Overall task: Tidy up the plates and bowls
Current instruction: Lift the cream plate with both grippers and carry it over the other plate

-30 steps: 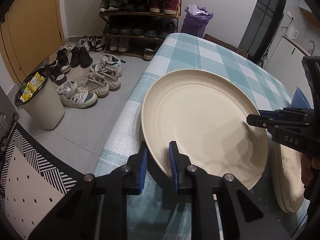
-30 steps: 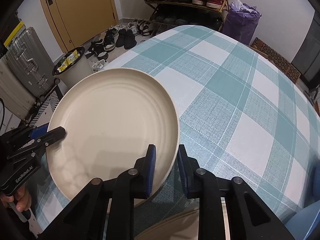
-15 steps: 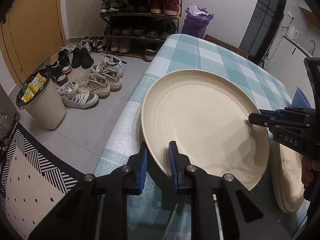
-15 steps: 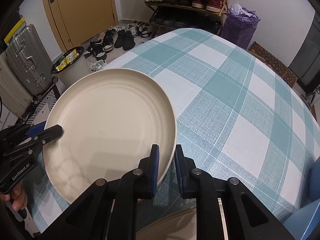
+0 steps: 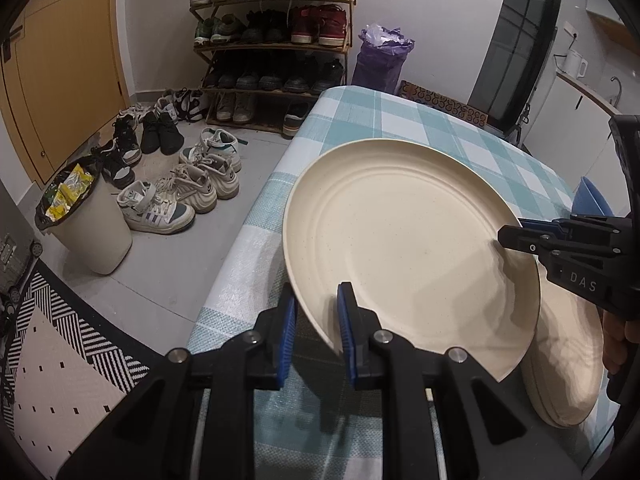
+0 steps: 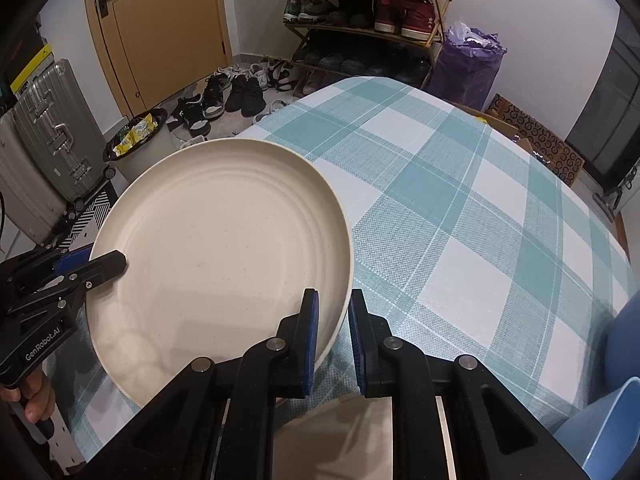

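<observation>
Cream plate (image 5: 404, 240) between both hand-held grippers, above checked tablecloth (image 6: 460, 208)

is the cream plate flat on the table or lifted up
Lifted and tilted. The cream plate is pinched at its rim by the left gripper and right gripper, above the checked tablecloth.

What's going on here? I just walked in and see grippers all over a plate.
A person holds a gripper in each hand, and both straddle the rim of one cream plate above the checked table. The left gripper is at the near edge in its view, the right gripper at the opposite side. A stack of plates lies just beside it, so this one probably goes there.
</observation>
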Motion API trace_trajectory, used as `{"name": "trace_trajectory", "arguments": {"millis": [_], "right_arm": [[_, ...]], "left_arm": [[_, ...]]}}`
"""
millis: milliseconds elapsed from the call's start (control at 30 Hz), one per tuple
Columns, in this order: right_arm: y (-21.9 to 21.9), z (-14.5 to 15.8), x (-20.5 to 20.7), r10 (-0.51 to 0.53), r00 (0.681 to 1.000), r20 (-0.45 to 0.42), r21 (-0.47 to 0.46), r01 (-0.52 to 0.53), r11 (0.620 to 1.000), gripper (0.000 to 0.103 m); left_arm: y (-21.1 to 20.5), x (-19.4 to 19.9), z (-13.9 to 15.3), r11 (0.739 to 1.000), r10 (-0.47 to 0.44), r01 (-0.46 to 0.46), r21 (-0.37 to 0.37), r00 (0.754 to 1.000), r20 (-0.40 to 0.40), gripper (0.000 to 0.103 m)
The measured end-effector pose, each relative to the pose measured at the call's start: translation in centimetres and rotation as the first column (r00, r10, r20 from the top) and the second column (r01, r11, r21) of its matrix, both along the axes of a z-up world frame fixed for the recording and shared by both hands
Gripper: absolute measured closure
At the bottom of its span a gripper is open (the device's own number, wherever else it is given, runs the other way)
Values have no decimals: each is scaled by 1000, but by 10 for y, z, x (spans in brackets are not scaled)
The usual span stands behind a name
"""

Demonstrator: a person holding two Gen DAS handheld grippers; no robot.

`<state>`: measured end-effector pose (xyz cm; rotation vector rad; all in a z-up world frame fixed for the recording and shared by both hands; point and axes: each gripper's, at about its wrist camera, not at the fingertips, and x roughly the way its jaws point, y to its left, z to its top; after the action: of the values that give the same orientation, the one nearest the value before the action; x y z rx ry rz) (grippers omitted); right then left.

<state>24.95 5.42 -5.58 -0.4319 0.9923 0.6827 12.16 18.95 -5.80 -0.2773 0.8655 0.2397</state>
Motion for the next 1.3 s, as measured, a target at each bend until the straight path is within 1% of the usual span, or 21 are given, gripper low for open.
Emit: {"name": "trace_trajectory", "arguments": {"millis": [300, 633, 967, 1300], "right_arm": [[-24, 21, -10, -29, 999, 36, 17, 29, 999, 87], [-55, 38, -24, -66, 996, 63, 34, 64, 997, 87], [-89, 45, -42, -114, 990, 82, 31, 112, 993, 87], [-124, 49, -59, -167, 982, 90, 38, 164, 986, 87]], "left_arm": [[-18, 0, 17, 999, -32, 31, 13, 999, 34, 85], [-42, -2, 32, 997, -76, 74, 30, 996, 56, 85], [-69, -6, 42, 990, -132, 129, 54, 989, 70, 85], [-97, -8, 46, 979, -194, 189, 73, 979, 69, 85]]}}
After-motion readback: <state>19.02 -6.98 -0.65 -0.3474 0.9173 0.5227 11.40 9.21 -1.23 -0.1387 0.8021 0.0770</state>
